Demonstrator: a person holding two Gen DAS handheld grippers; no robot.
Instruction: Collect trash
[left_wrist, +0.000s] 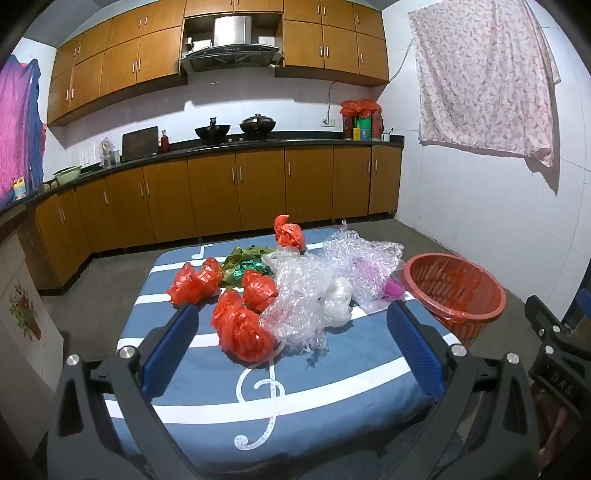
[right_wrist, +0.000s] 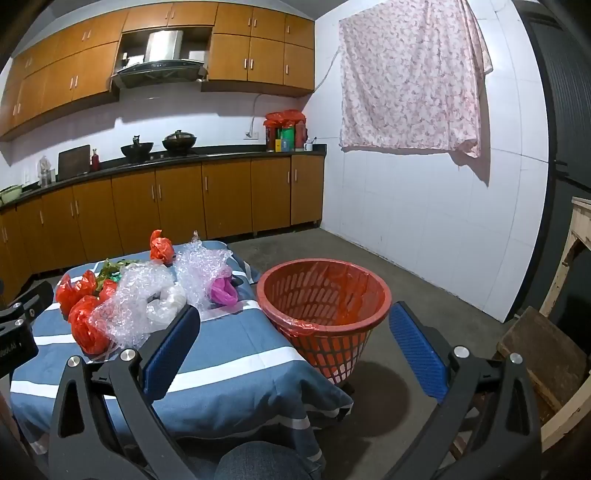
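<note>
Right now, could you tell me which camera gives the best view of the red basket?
The right wrist view: the red basket sits near centre, with rim, plastic liner and slatted wall all visible. In the left wrist view it sits at the right, its base hidden behind the table's edge.

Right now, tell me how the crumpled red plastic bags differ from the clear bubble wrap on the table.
The crumpled red plastic bags are opaque and bunched into separate small wads; the clear bubble wrap is see-through and spreads out in larger, bumpy sheets. Several bags lie toward the left, the wrap nearer the red slatted basket. Both rest on the blue striped cloth, ungripped.
</note>
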